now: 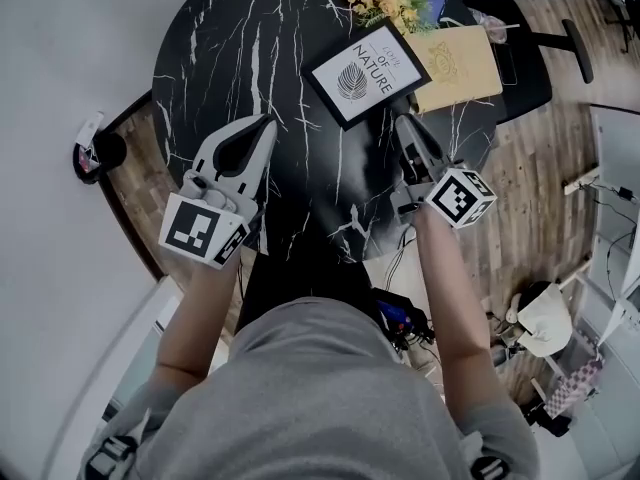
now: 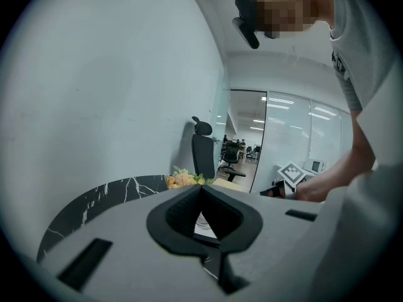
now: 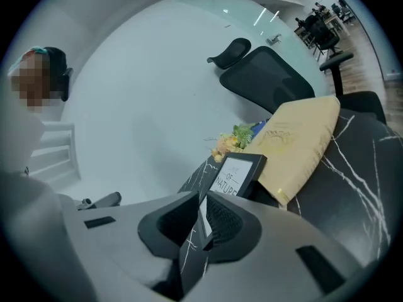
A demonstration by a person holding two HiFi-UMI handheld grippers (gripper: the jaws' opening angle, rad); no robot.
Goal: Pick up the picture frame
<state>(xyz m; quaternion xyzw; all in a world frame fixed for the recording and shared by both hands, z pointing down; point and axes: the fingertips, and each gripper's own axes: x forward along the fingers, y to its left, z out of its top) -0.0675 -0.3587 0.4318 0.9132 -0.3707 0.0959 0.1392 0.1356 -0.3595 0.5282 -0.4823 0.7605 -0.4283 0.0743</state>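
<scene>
the picture frame (image 1: 366, 75) on the black table (image 1: 230, 58) holds a leaf print.

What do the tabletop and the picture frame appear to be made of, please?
Tabletop: looks like black marble or marble-look laminate, given white veins and faint sheen. Picture frame: thin matte black border, wood or plastic, unclear; white printed sheet inside.

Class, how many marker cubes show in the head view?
2: a cube behind the left claw, a cube behind the right claw, both at the table's near edge.
</scene>
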